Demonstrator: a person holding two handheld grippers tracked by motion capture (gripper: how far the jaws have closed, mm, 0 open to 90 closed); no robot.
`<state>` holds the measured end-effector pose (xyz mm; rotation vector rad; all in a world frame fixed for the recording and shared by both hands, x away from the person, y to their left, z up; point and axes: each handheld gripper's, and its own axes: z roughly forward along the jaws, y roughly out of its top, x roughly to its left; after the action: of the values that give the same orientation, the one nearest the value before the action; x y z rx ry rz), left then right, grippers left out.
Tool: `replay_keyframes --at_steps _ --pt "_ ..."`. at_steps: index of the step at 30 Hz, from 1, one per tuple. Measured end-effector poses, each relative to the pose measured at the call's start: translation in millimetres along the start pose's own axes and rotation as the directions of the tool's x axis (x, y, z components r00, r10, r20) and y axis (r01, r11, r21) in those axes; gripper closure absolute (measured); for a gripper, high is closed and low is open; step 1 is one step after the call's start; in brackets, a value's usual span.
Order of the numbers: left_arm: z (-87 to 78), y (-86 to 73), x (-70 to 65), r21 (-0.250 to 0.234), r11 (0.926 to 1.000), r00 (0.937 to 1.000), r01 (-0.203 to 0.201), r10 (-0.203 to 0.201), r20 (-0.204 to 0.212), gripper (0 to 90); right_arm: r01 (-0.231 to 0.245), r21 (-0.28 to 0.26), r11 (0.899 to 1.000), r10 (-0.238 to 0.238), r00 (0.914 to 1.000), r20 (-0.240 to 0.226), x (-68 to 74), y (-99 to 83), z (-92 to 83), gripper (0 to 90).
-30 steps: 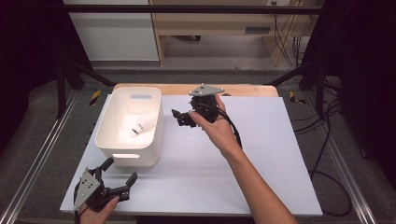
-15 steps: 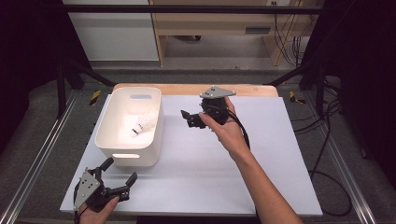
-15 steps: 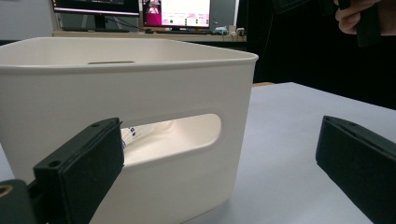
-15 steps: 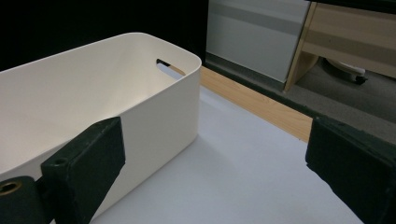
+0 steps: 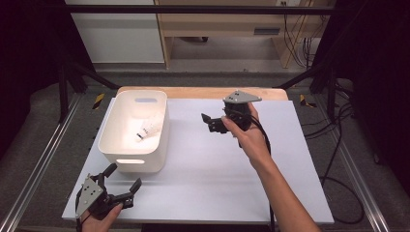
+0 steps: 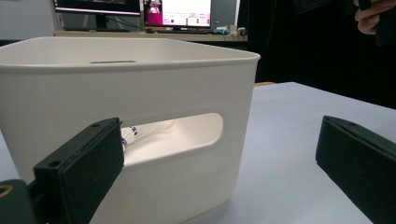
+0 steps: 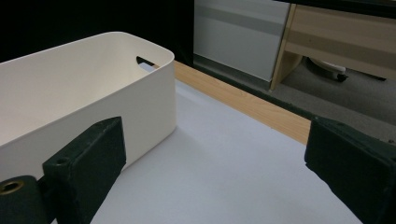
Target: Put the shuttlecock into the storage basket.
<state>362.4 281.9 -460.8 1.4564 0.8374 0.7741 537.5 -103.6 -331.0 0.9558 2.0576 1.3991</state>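
Nearest the person, the left gripper (image 5: 121, 191) rests at the front left corner of the white table (image 5: 217, 193), its two black jaws spread wide with nothing between them. In the left gripper view they frame the near wall of the white bin (image 6: 140, 121), which stands just beyond.

The bin (image 5: 133, 159) is a smooth, matte, off-white plastic tub with rounded corners, a slightly flared rim and an oval handle slot cut through each short wall. It stands upright on the left half of the table, its long side running away from the person. Inside lies a small white object with dark markings (image 5: 145, 131), on the floor towards the right wall; through the near slot it appears as a pale piece with bluish print (image 6: 131, 135), too small to identify.

Farther off, the right gripper (image 5: 209, 123) hangs above the table to the right of the bin, apart from it, jaws wide and empty, aimed towards the bin's right wall (image 7: 93, 107).
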Motion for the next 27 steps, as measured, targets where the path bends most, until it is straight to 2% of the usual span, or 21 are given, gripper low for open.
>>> replay_keyframes --at_steps 27 --pt "-0.4 -0.2 0.3 -0.001 1.0 1.0 0.002 -0.002 -0.001 1.1 -0.043 -0.024 0.999 0.045 0.9977 0.051 -33.0 -19.3 -41.1 4.8"
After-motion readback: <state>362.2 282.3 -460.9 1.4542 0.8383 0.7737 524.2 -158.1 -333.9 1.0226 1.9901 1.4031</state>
